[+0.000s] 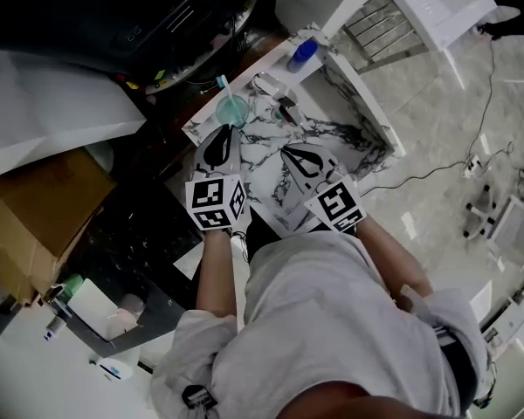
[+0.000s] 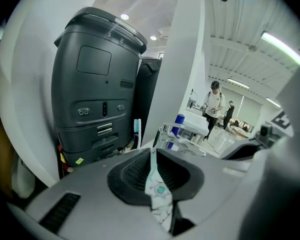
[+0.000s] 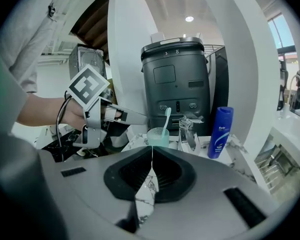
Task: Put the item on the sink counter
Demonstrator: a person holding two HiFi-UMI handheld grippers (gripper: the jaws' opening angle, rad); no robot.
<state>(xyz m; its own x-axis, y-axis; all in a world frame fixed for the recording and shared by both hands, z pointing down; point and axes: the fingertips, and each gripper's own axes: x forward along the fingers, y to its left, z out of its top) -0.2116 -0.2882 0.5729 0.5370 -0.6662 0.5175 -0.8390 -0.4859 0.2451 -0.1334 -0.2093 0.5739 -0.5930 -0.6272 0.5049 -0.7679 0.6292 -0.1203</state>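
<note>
both tools sit closest to me and both are pressed shut with nothing in them: the left tool [image 2: 151, 154] shows only a thin slit between its pads, and the right tool [image 3: 151, 156] is the same, with marble showing through the gap. they hang side by side over the near part of the marble bench [image 1: 271, 138], left tool [image 1: 218, 147] just short of the teal cup [image 1: 232, 110], which stands upright on the bench with a toothbrush [image 1: 224, 85] in it. i take that cup for the item, though i can't rule out the blue bottle [image 1: 302, 53] at the far corner; either way nothing is in hand and everything i can see is already on the bench, so i judge the placing done and only the backing off left. the faucet [image 1: 275, 90] stands between cup and bottle. room is tight at the back, where a dark machine [image 3: 176, 79] rises right behind the cup, and on the left, where the bench edge drops toward a cardboard box [image 1: 35, 208]. the right side opens onto bare floor with a cable [image 1: 419, 177], so that is where i'd pull away.
</note>
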